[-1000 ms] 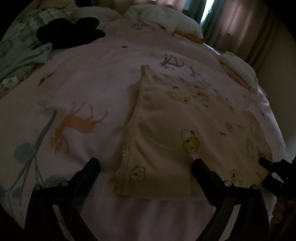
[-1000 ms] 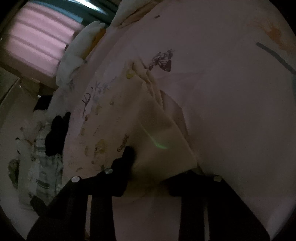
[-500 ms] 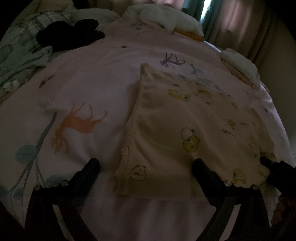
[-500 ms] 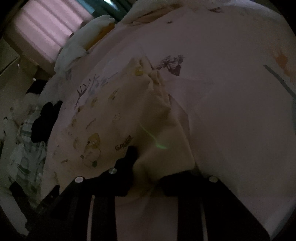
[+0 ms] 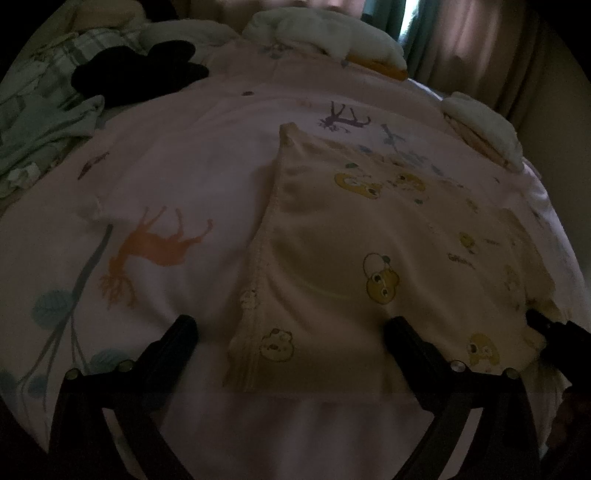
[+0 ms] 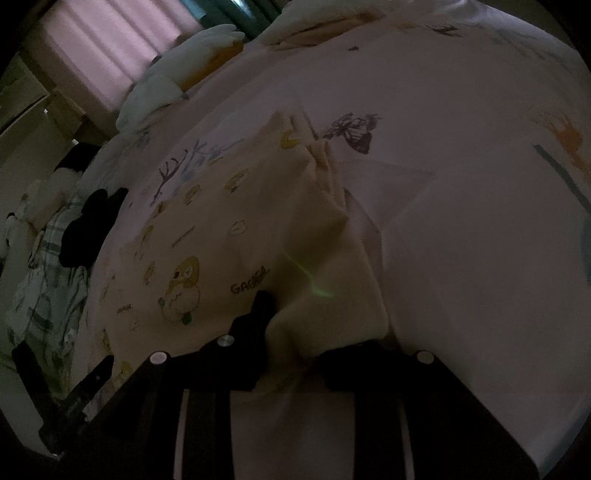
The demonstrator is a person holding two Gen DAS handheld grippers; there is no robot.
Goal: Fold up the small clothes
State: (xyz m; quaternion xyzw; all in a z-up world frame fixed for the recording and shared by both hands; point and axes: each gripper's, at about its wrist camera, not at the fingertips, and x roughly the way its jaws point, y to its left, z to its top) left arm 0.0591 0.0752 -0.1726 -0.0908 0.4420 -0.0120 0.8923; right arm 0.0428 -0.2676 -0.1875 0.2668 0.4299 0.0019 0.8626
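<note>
A small cream garment (image 5: 332,240) printed with yellow bears lies flat on the pink bedsheet (image 5: 166,166). My left gripper (image 5: 290,332) hovers open just above the garment's near left corner, its fingers wide on either side and not touching the cloth. In the right wrist view the same garment (image 6: 229,229) is bunched up at its near right corner, and my right gripper (image 6: 299,332) is shut on that fold. The right gripper's fingertip (image 5: 539,321) also shows at the garment's right edge in the left wrist view.
A black cloth (image 5: 140,74) and a heap of plaid and pale green clothes (image 5: 37,122) lie at the far left. White pillows (image 5: 332,33) line the far edge, with another (image 5: 480,125) at the right by the curtains (image 5: 461,48).
The right gripper rolled and its jaws drew in a little on the garment's corner, gathering the cloth higher. The left gripper has kept still and open.
</note>
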